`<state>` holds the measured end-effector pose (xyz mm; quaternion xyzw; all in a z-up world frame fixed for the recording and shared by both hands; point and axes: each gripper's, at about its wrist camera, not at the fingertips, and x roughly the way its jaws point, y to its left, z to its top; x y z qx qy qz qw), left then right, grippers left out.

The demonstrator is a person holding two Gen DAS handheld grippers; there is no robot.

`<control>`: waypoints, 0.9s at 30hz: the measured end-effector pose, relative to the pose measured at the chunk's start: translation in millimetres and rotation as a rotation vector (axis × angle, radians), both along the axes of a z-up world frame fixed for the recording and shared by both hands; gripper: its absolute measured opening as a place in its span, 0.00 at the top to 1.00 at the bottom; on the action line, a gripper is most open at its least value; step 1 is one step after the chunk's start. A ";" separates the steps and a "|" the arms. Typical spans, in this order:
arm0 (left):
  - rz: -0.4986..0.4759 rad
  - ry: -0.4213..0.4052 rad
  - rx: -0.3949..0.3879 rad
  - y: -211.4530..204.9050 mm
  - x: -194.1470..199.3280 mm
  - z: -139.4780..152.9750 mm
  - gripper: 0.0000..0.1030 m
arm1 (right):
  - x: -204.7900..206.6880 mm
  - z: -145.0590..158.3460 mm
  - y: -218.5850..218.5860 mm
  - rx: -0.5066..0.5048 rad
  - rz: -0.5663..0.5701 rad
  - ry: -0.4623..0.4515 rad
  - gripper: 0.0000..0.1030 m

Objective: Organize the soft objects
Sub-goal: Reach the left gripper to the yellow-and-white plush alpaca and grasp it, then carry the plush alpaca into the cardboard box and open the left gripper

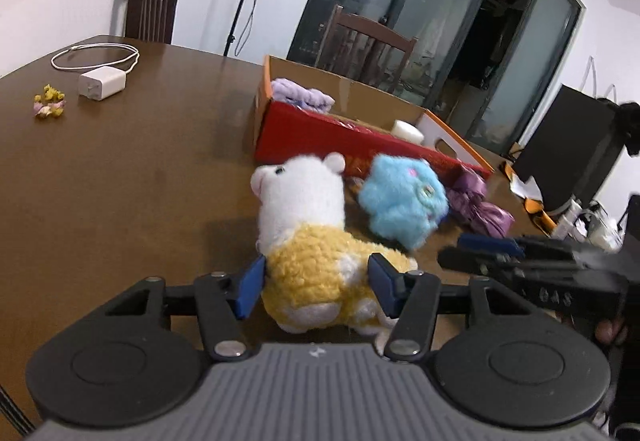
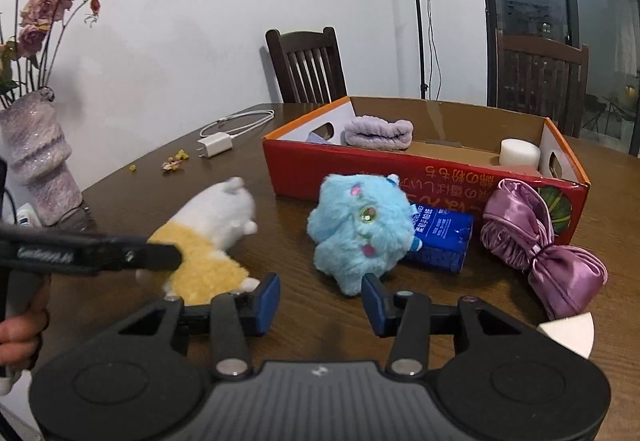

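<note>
Both fisheye views are evenly lit indoor scenes under ceiling lamps, which reflect as bright spots in the dark glass doors. The wooden table shows soft sheen and faint shadows. Straight lines bow strongly toward the rounded black corners. The white and yellow plush is smeared by motion blur; the blue plush is slightly soft.

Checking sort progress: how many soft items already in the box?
2 visible: a lilac folded towel at the far-left end of the cardboard box, and a white foam cylinder at its right end. The near wall may hide more.
</note>
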<state>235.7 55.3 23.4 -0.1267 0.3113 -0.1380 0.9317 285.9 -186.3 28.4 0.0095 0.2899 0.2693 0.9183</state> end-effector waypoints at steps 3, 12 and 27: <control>-0.068 0.007 0.003 -14.9 -15.4 0.8 0.53 | -13.3 4.2 -4.0 0.002 -0.010 -0.017 0.57; -0.221 0.011 -0.053 -56.0 -29.6 0.3 0.48 | -54.6 6.2 -39.0 0.025 -0.091 -0.018 0.57; -0.108 0.080 -0.245 -31.1 10.1 -16.7 0.40 | -15.7 -23.0 -46.5 0.329 -0.096 0.195 0.46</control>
